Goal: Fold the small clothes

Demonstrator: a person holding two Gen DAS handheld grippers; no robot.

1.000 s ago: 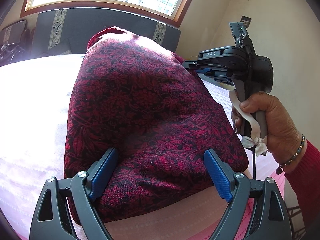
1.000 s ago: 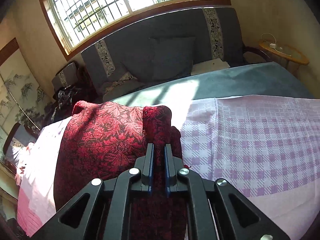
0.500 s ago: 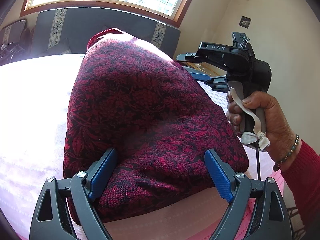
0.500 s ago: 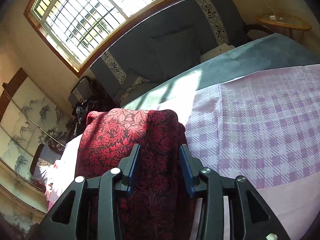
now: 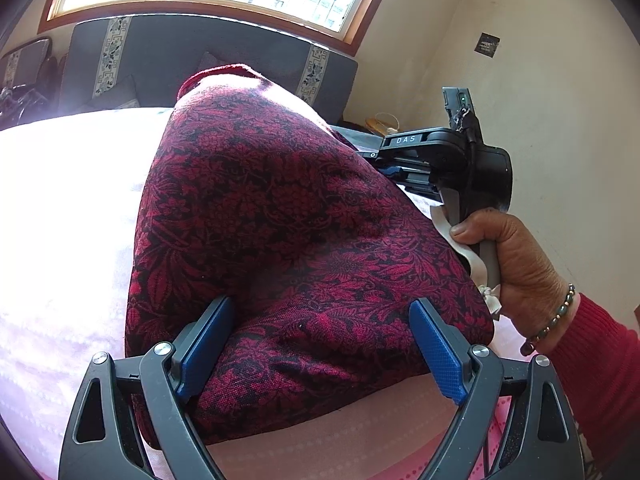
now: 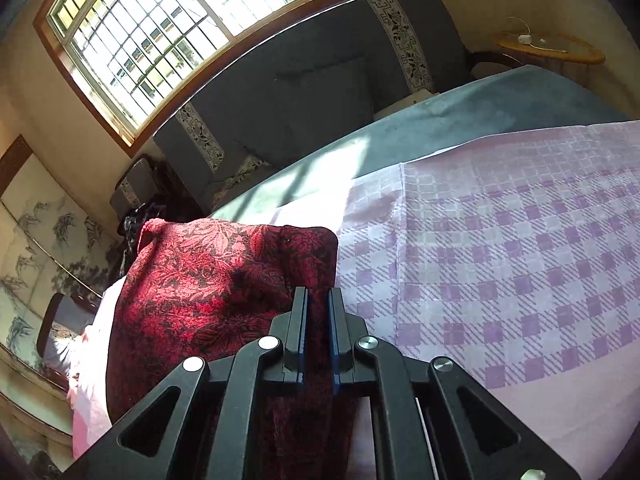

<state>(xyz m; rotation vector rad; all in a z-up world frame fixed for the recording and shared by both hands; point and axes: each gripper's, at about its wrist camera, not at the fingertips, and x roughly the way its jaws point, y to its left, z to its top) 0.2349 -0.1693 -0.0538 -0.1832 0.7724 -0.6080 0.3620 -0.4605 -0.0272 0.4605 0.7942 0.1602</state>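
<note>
Left wrist view: a dark red floral garment [image 5: 296, 240] lay spread over a pale pink bedcover [image 5: 60, 248], its near edge reaching in between the blue pads of the left gripper [image 5: 320, 344], whose jaws stood wide apart on either side of the cloth. At the right, a person's hand [image 5: 516, 264] in a red sleeve [image 5: 600, 360] and beaded bracelet [image 5: 556, 316] held the handle of the right gripper [image 5: 394, 171] at the garment's far right edge.

Right wrist view: the right gripper [image 6: 319, 330] was closing, its narrow jaws pinching a fold of the red garment [image 6: 192, 292] along its right edge. To the right stretched a lilac checked cloth [image 6: 520, 248]; beyond it, a grey sofa [image 6: 304, 92] sat under a barred window [image 6: 160, 32].
</note>
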